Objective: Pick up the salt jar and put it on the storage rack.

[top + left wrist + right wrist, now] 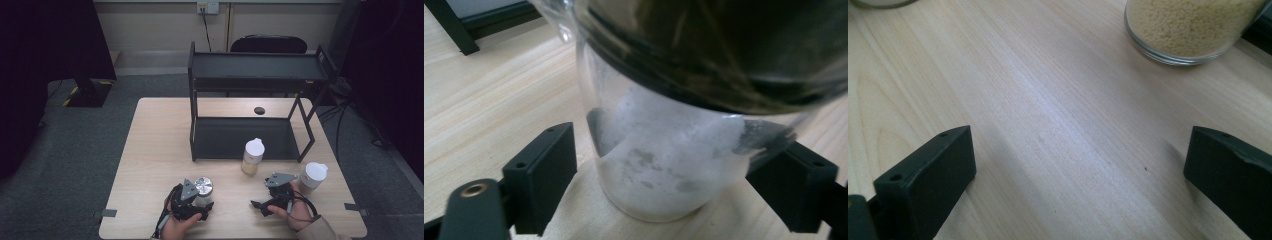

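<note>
Straddling a glass jar (664,165) with top cropped, left tongs (669,175) not quite touching, right tongs (1073,175) spread.

The high view is dim and soft, its corners sinking into black — light falls mainly on the pale tabletop (160,150). In the left gripper view the glass jar (664,165) sits too close, its dark upper part smeared with blur. The right gripper view is evenly lit — faint sheen, soft shadows beside the fingers (928,170).
</note>
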Action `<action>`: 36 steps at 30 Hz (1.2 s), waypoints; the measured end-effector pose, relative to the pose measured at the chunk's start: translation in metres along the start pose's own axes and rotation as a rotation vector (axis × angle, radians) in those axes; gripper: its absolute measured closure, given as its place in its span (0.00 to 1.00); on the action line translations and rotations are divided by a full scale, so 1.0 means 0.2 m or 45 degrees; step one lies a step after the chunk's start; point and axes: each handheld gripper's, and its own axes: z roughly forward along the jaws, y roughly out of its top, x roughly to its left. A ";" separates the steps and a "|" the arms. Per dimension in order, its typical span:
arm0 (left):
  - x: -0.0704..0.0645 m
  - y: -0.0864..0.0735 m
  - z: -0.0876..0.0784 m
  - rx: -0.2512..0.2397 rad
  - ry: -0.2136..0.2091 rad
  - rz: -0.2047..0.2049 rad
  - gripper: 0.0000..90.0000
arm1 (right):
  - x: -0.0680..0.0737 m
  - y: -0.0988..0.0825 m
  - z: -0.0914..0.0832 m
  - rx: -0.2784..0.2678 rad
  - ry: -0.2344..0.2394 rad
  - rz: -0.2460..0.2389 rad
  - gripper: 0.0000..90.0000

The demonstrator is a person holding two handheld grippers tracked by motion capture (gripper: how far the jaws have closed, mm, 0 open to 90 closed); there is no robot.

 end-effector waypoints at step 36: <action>-0.10 0.01 -0.01 -0.026 0.079 0.057 0.34 | 0.00 0.00 0.00 0.000 0.000 0.002 0.00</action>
